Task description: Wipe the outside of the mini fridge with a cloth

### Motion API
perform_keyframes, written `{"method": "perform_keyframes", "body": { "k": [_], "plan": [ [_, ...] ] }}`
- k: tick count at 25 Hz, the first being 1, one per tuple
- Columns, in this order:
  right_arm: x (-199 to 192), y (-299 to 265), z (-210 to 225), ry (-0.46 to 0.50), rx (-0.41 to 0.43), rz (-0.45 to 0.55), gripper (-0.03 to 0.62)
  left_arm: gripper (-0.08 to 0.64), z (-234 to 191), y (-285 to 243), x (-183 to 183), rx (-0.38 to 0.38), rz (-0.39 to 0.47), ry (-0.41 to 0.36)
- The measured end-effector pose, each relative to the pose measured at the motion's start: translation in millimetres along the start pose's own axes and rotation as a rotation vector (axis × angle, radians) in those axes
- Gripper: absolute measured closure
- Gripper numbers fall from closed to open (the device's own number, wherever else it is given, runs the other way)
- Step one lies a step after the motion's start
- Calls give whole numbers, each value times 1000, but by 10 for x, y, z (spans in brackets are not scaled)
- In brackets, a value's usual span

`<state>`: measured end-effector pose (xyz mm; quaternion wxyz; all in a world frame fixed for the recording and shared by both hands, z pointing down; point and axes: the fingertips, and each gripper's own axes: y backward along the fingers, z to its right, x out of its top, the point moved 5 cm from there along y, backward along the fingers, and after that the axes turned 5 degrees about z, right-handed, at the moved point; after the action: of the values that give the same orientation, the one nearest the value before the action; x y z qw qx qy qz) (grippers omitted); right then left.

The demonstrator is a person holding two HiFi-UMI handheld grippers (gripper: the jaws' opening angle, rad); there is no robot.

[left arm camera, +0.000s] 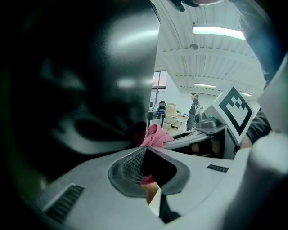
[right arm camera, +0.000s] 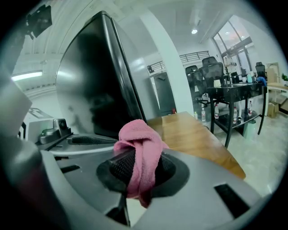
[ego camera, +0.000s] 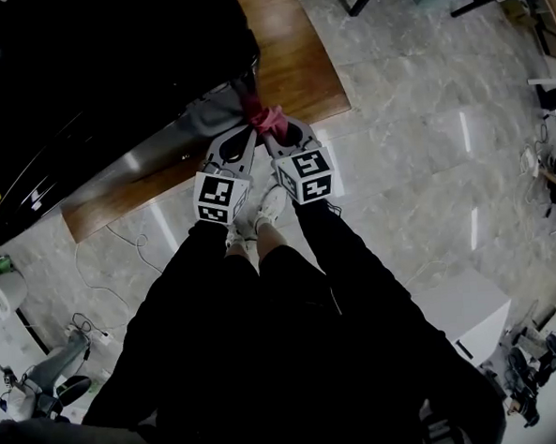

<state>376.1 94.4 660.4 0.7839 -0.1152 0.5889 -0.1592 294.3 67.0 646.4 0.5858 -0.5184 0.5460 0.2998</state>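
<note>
The black mini fridge [ego camera: 108, 58] stands on a wooden platform [ego camera: 297, 65] at the upper left of the head view. Both grippers are side by side at its lower front corner. My right gripper [ego camera: 272, 125] is shut on a pink cloth [ego camera: 268, 119], which bunches up over its jaws [right arm camera: 139, 148] right by the glossy fridge side [right arm camera: 94, 81]. My left gripper [ego camera: 243, 134] is just left of it, close against the fridge [left arm camera: 90, 67], jaws together with nothing gripped [left arm camera: 144, 152]. The pink cloth [left arm camera: 155, 134] shows just beyond its tips.
The wooden platform [right arm camera: 193, 130] runs on to the right of the fridge. Pale tiled floor [ego camera: 425, 160] surrounds it. Cables [ego camera: 87, 322] lie on the floor at the left, and a white cabinet [ego camera: 462, 308] at the right. A dark desk with chairs [right arm camera: 234, 90] stands farther off.
</note>
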Motion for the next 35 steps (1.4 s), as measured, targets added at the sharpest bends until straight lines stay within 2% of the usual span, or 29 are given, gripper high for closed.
{"method": "perform_keyframes", "body": {
  "k": [4,7,10,12,14,16,20,23,28,31,35],
  "plan": [
    [57,80,232,19,2,12,506,558,114,-196,29,4,-4,-3],
    [226,297,257,52,17,45,506,558,298,-149,144,-23,-3,-6],
    [444,648,199,62,81,90,506,558,563,59,356,-65,9,-1],
    [621,875,113,77,161,137,505,558,732,220,549,-119,16,-6],
    [754,1064,-58,113,250,163,505,558,854,442,742,-175,23,-14],
    [833,1250,-273,163,321,156,505,558,932,711,920,-199,27,-14],
    [1009,1565,-713,218,406,149,503,558,952,1222,1225,-187,46,8],
    [1284,1652,-1020,238,443,187,503,558,868,1515,1511,-166,59,11],
    [1967,1624,-1712,369,528,282,503,558,615,2098,2173,-149,87,38],
    [2452,1635,-2089,421,584,341,503,558,455,2440,2721,-129,160,7],
    [3118,1548,-2483,546,630,313,503,558,106,2823,3491,-66,253,-54]
  ]
}}
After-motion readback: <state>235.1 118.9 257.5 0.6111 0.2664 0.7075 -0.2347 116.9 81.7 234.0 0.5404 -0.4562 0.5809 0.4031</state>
